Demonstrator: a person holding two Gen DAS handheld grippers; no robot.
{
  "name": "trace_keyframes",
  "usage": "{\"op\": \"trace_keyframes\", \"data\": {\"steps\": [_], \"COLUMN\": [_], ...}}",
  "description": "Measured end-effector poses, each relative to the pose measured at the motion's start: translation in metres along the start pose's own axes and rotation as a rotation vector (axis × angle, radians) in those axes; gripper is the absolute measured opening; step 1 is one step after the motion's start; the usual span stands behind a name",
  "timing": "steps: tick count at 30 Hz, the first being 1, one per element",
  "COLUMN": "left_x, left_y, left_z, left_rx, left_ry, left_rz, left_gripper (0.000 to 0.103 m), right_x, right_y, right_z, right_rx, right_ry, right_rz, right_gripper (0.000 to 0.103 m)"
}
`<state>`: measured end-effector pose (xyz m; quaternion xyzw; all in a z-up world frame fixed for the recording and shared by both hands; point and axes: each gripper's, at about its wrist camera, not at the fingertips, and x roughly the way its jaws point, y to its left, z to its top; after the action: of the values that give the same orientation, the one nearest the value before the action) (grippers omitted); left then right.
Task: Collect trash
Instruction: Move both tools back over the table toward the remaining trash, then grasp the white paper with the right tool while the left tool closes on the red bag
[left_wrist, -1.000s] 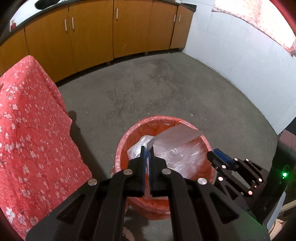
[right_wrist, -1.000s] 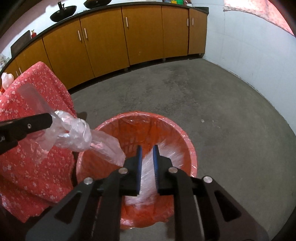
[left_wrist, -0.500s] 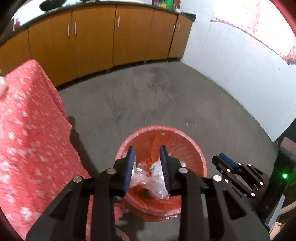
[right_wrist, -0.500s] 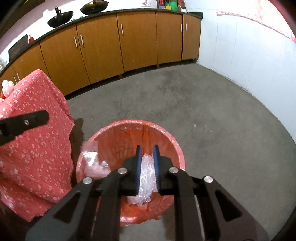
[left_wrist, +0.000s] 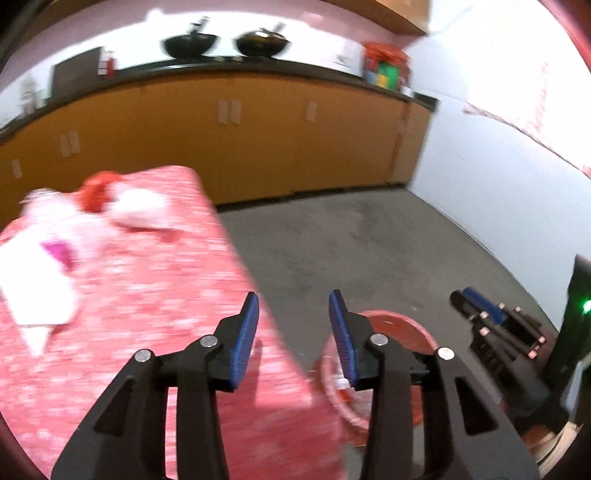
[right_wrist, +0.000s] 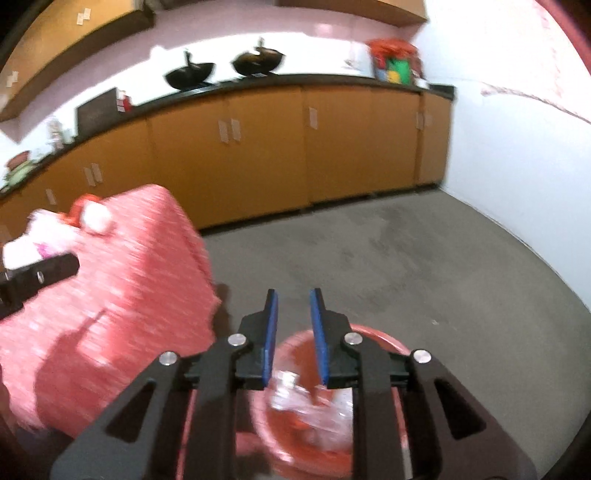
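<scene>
Gaping empty, both tools, left (left_wrist: 293, 312) and right (right_wrist: 293, 317), above bin (right_wrist: 369, 336) holding seemingly plastic trash (right_wrist: 295, 398).

Motion-blurred litter (left_wrist: 44, 273) on the red tablecloth (left_wrist: 155, 295), red bin (right_wrist: 354, 339) half hidden behind jaws, contents indistinct

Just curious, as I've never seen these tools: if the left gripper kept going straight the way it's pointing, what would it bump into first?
Probably nothing soon. The left gripper, jaws open, points over bare floor toward the orange cabinets. The red-clothed table lies just left of that line; blur makes depth uncertain.
</scene>
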<state>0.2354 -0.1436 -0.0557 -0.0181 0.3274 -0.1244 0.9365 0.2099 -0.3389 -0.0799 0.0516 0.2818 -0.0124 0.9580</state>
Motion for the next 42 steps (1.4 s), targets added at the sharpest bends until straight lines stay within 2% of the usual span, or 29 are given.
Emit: {"op": "trace_keyframes", "data": {"steps": [2, 6, 8, 13, 15, 19, 22, 27, 29, 31, 36, 38, 39, 40, 42], "left_x": [-0.020, -0.055, -0.069, -0.094, -0.103, -0.120, -0.124, -0.117, -0.115, -0.113, -0.112, -0.109, -0.108, -0.106, -0.102], "left_y": [0.033, 0.094, 0.118, 0.192, 0.217, 0.258, 0.285, 0.312, 0.320, 0.325, 0.329, 0.331, 0.331, 0.331, 0.329], "left_z": [-0.003, -0.010, -0.011, -0.018, -0.021, -0.028, -0.035, -0.039, -0.042, -0.040, -0.038, -0.036, -0.036, -0.035, -0.032], "left_rx": [-0.019, -0.065, -0.079, -0.150, -0.183, -0.243, -0.273, -0.313, -0.322, -0.325, -0.310, -0.307, -0.307, -0.305, -0.300], "left_ry": [-0.039, -0.097, -0.116, -0.134, -0.146, -0.172, -0.184, -0.178, -0.180, -0.185, -0.195, -0.194, -0.194, -0.193, -0.192], "left_rz": [0.076, 0.200, 0.257, 0.403, 0.448, 0.518, 0.553, 0.569, 0.566, 0.560, 0.558, 0.554, 0.551, 0.546, 0.532], "left_gripper": [0.047, 0.049, 0.053, 0.053, 0.053, 0.054, 0.060, 0.061, 0.061, 0.062, 0.063, 0.064, 0.065, 0.066, 0.068], "right_x": [-0.004, -0.012, -0.016, -0.018, -0.019, -0.018, -0.015, 0.000, 0.005, 0.009, 0.021, 0.026, 0.030, 0.033, 0.034], "right_y": [0.028, 0.093, 0.126, 0.208, 0.241, 0.296, 0.335, 0.384, 0.394, 0.402, 0.419, 0.421, 0.421, 0.419, 0.410], "right_z": [0.009, 0.023, 0.027, 0.031, 0.033, 0.029, 0.024, 0.013, 0.012, 0.013, 0.011, 0.010, 0.011, 0.012, 0.013], "right_rx": [-0.022, -0.083, -0.113, -0.160, -0.174, -0.196, -0.234, -0.307, -0.322, -0.335, -0.380, -0.378, -0.372, -0.363, -0.333], "right_ry": [-0.019, -0.042, -0.045, -0.038, -0.040, -0.034, -0.028, -0.010, -0.007, -0.008, -0.002, 0.014, 0.032, 0.047, 0.052], "right_rz": [0.052, 0.166, 0.214, 0.336, 0.381, 0.452, 0.485, 0.480, 0.477, 0.471, 0.432, 0.415, 0.417, 0.422, 0.420], "right_gripper": [0.022, 0.023, 0.023, 0.024, 0.024, 0.033, 0.042, 0.044, 0.046, 0.053, 0.055, 0.038, 0.020, 0.009, 0.005]}}
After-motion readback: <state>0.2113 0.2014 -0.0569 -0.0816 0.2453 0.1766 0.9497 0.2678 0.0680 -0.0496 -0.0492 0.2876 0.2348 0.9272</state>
